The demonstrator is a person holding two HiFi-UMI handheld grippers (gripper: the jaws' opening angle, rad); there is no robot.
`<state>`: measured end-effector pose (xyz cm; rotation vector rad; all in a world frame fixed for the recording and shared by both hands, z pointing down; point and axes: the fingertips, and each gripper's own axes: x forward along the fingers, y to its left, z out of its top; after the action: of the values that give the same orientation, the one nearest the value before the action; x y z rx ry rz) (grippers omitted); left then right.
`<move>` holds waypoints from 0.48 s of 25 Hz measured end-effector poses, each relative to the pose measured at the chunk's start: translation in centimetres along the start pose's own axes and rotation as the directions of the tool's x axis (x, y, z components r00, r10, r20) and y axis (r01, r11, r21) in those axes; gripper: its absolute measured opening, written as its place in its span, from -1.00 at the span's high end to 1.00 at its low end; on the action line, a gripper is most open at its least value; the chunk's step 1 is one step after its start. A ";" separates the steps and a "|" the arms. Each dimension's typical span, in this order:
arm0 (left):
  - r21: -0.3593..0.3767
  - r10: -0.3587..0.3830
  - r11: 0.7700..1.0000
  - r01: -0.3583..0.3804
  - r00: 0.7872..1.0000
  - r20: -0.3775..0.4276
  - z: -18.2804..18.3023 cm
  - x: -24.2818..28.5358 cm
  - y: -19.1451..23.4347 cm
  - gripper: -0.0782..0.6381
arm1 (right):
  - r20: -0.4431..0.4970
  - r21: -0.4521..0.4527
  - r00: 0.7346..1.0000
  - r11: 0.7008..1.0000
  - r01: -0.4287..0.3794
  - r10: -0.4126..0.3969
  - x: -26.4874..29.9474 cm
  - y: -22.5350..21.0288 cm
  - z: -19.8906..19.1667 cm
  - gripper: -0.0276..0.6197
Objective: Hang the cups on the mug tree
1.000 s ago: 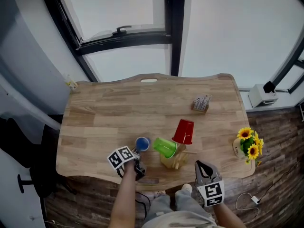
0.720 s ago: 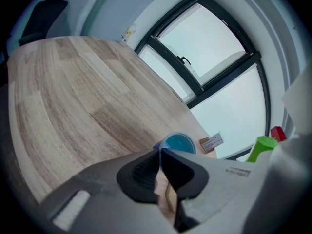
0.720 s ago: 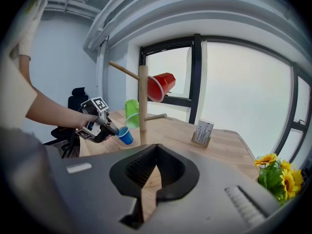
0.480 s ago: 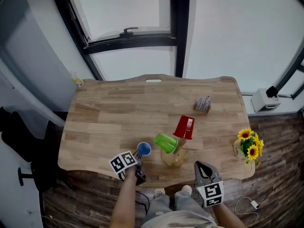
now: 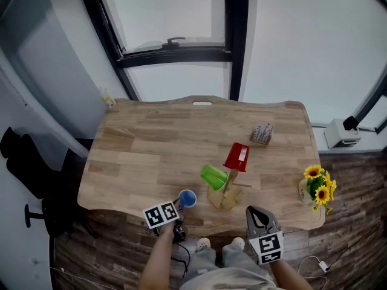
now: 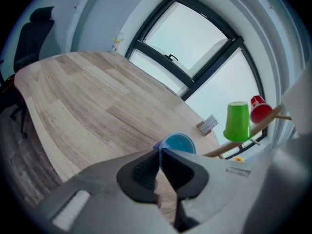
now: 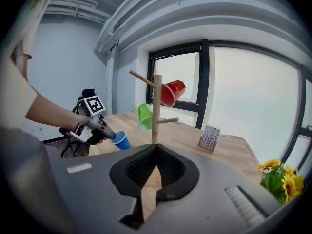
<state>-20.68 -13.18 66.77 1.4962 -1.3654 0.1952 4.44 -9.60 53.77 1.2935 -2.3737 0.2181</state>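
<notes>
The left gripper (image 6: 160, 152) has its jaws pinched almost together on the rim of the blue cup (image 6: 179, 144). One pad is inside the wall and one outside, and the cup sticks out beyond the fingertips. In the head view this cup (image 5: 187, 198) is held at the near edge of the table (image 5: 151, 144), just left of the foot of the wooden mug tree (image 5: 224, 192).

The right gripper (image 7: 156, 147) is closed on nothing. It sits at the near edge, right of the tree.

On the tree, the green cup (image 5: 213, 177) hangs from a peg on the left side. The red cup (image 5: 237, 156) hangs from a peg on the far side. A small card stand (image 5: 262, 133) sits toward the far right corner, and sunflowers (image 5: 317, 186) are at the right edge.
</notes>
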 end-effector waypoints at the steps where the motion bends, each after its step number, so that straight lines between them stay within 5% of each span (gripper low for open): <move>1: 0.019 0.004 1.000 -0.004 1.000 0.003 -0.2 -0.4 -0.2 0.73 | 0.002 -0.001 1.000 1.000 -0.006 0.006 -0.1 0.2 0.0 0.91; 12: 0.219 0.016 0.975 -0.026 0.999 0.047 -3.1 -5.2 -3.0 0.73 | 0.030 -0.012 0.996 0.996 -0.086 0.087 -0.7 2.8 0.5 0.91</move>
<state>-18.48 -8.23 62.73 1.6774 -1.4323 0.3372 2.27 -7.71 53.16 1.1987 -2.4557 0.2134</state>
